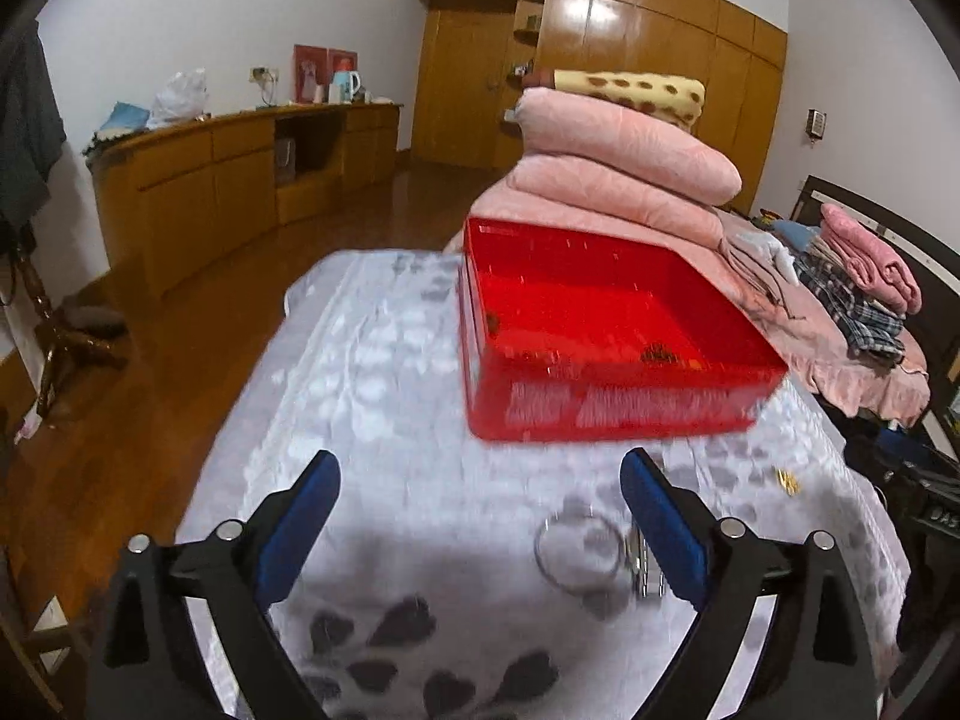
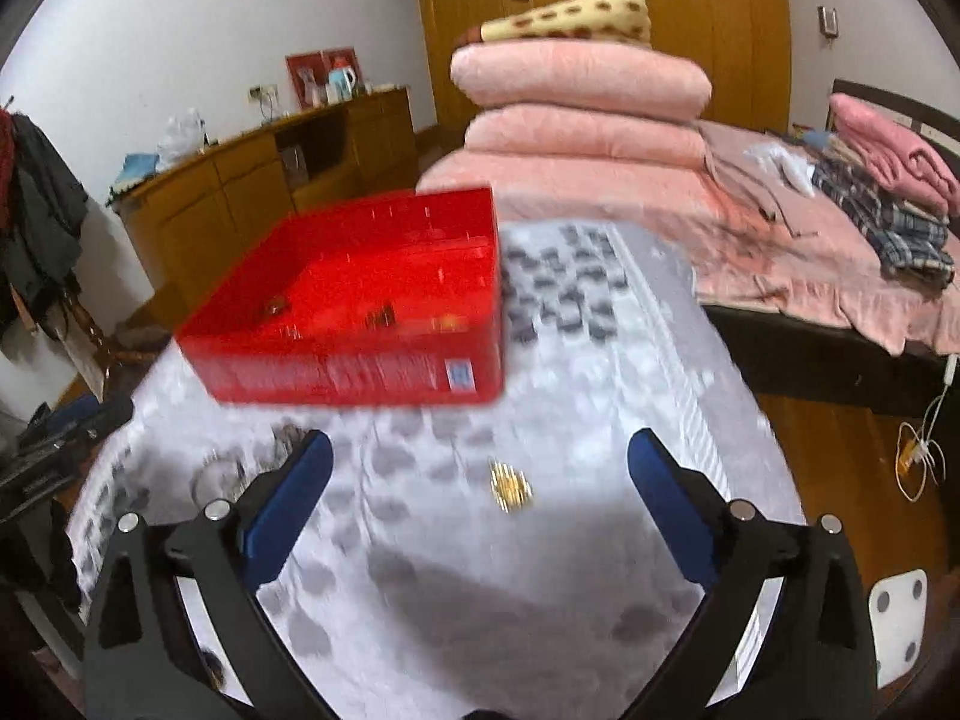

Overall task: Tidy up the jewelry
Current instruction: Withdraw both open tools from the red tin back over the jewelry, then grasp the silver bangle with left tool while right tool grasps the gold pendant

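Observation:
A red see-through box [image 1: 606, 330] [image 2: 360, 306] stands on a table under a white cloth with grey hearts, with a few small dark and gold pieces of jewelry lying on its floor. In the left wrist view my left gripper [image 1: 480, 483] hangs open over the cloth, short of the box; a silver bangle [image 1: 579, 549] and a metal watch band [image 1: 645, 564] lie by its right finger. A small gold piece [image 1: 786, 482] [image 2: 510, 486] lies on the cloth. In the right wrist view my right gripper [image 2: 480, 459] is open, and the gold piece sits between its fingers, untouched. The bangle [image 2: 216, 474] shows blurred beyond its left finger.
A bed [image 2: 810, 252] with stacked pink quilts [image 1: 624, 162] and folded clothes stands behind and to the right of the table. A wooden sideboard [image 1: 240, 180] and wardrobe line the far wall. A coat stand [image 2: 42, 228] is at the left, cables on the floor at the right.

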Demonstrator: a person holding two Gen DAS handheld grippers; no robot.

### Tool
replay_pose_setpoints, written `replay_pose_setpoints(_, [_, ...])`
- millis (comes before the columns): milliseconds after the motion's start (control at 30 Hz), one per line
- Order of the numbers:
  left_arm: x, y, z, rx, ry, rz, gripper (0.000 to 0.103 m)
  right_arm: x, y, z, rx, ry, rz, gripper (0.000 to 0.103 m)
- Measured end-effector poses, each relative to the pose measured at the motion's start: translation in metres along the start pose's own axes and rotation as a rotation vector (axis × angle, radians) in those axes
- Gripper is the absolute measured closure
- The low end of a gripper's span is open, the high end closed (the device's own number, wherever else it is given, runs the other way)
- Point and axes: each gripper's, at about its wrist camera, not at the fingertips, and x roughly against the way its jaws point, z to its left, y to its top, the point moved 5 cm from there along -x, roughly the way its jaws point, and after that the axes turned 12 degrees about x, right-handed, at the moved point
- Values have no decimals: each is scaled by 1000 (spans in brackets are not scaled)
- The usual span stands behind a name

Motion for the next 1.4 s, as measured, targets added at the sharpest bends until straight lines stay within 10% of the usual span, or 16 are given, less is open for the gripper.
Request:
replay_pose_setpoints(500, [-4, -28, -1, -19, 8, 53, 10, -29, -28, 3, 33, 7, 77, 8])
replay_pose_setpoints(1400, [-26, -42, -26, -45, -32, 149, 16, -65, -28, -7, -9, 14, 187, 67])
